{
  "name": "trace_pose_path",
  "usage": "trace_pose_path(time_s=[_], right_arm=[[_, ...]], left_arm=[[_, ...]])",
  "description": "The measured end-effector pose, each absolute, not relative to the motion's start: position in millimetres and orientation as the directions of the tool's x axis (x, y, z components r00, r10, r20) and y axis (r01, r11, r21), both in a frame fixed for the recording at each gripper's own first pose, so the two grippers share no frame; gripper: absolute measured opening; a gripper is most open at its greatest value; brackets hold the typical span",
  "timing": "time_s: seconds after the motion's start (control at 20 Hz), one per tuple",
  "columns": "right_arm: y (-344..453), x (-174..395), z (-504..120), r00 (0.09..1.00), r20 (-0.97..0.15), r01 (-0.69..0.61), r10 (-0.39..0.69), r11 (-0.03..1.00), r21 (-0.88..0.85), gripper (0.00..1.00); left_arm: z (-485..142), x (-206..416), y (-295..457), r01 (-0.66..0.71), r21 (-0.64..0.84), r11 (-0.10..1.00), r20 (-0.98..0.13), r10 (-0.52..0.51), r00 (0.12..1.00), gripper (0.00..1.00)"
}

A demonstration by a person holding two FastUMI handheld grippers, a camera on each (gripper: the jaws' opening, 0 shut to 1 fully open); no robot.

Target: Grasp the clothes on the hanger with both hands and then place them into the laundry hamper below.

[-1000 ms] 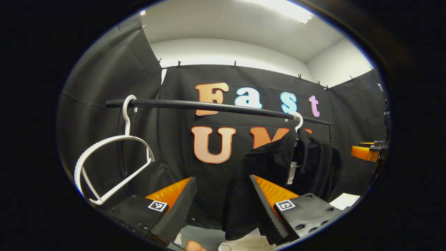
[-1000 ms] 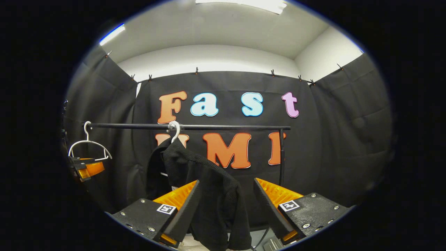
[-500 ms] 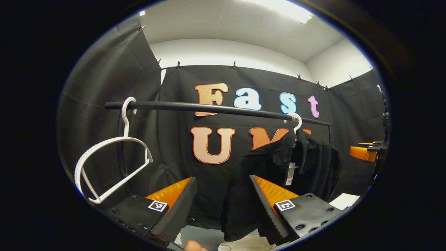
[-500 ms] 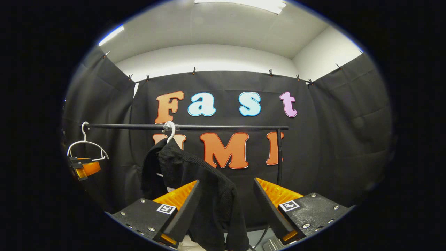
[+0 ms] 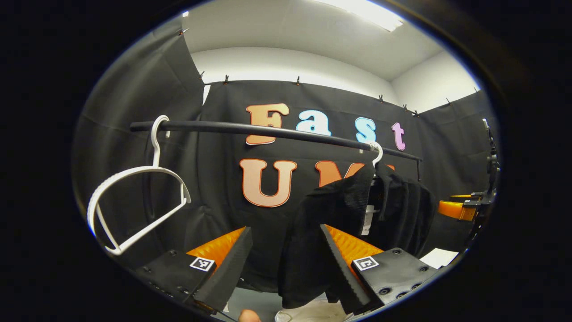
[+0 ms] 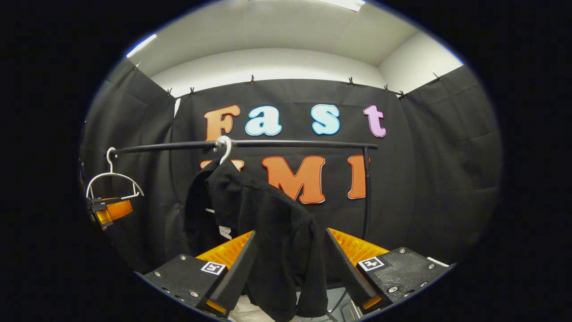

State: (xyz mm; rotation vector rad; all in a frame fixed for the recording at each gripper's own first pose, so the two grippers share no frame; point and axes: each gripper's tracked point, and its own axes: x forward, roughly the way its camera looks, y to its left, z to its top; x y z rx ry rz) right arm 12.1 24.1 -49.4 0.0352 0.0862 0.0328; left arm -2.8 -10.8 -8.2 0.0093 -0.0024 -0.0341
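The black garment (image 6: 268,232) is shown hung on its hanger (image 6: 223,150), ungrasped. The left gripper (image 5: 286,264) and right gripper (image 6: 290,268) are held apart; grasping and hamper placement are judged outstanding.

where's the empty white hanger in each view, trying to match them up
Left gripper view: the empty white hanger hangs large at the left, hooked near the left end of the black rail.
Right gripper view: the same hanger is small at the far left, on the rail's left end.
Shared landmark: the black garment hanging on the same rail, to the right of the empty hanger in both.
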Motion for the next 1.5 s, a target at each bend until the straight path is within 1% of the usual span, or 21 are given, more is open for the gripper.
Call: trace_pose_path(time_s=[0.05,0.1,0.15,0.3,0.5,0.7,0.75,0.8,0.9,0.95,1.0,1.15,1.3,1.4,1.45,1.5], right_arm=[[30,13,-55,0.995,-0.09,-0.04,0.044,0.998,0.043,0.92],[36,15,-63,0.994,-0.099,-0.048,0.052,0.998,0.043,0.92],[42,17,-71,0.992,-0.109,-0.053,0.057,0.998,0.038,0.92],[55,23,-92,0.99,-0.129,-0.055,0.057,0.998,0.021,0.92],[76,31,-116,0.987,-0.145,-0.068,0.073,0.997,0.039,0.92],[80,48,-139,0.989,-0.146,-0.038,0.039,0.999,0.01,0.93],[82,51,-144,0.989,-0.147,-0.031,0.032,0.999,0.009,0.92],[82,56,-148,0.989,-0.146,-0.025,0.026,1.0,0.01,0.92],[82,67,-155,0.99,-0.142,-0.007,0.011,1.0,0.027,0.92],[85,72,-156,0.99,-0.138,-0.005,0.008,1.0,0.027,0.92],[84,77,-159,0.991,-0.132,0.007,-0.004,1.0,0.017,0.92],[80,90,-164,0.993,-0.111,0.036,-0.037,0.999,-0.012,0.92],[79,106,-165,0.993,-0.105,0.06,-0.058,0.998,0.01,0.92],[78,113,-167,0.992,-0.107,0.069,-0.066,0.997,0.026,0.92],[78,116,-168,0.992,-0.105,0.071,-0.067,0.997,0.031,0.92],[78,124,-170,0.992,-0.106,0.069,-0.065,0.997,0.037,0.92]], left_arm=[[-11,-3,-14,0.039,0.018,0.999,0.006,-0.039,0.999,0.96],[-15,-2,-17,0.046,0.025,0.999,0.005,-0.046,0.999,0.97],[-22,-1,-21,0.052,0.031,0.998,-0.003,-0.052,0.999,1.0],[-39,4,-31,0.069,0.021,0.997,-0.018,-0.069,0.997,0.96],[-65,17,-44,0.101,-0.001,0.995,-0.058,-0.101,0.993,0.96],[-87,37,-59,0.129,-0.021,0.991,-0.08,-0.13,0.988,0.97],[-92,42,-64,0.138,-0.028,0.99,-0.086,-0.14,0.986,0.94],[-98,47,-71,0.149,-0.033,0.988,-0.092,-0.152,0.984,0.94],[-106,57,-84,0.169,-0.033,0.985,-0.097,-0.171,0.98,1.0],[-110,64,-88,0.174,-0.028,0.984,-0.097,-0.176,0.98,1.0],[-115,69,-92,0.177,-0.025,0.984,-0.099,-0.179,0.979,0.96],[-125,92,-104,0.182,-0.017,0.983,-0.106,-0.182,0.978,0.96],[-134,110,-115,0.186,-0.023,0.982,-0.1,-0.187,0.977,0.97],[-140,123,-125,0.201,-0.036,0.979,-0.1,-0.204,0.974,1.0],[-143,128,-130,0.212,-0.042,0.976,-0.102,-0.215,0.971,1.0],[-145,128,-133,0.225,-0.051,0.973,-0.099,-0.229,0.968,0.97]])
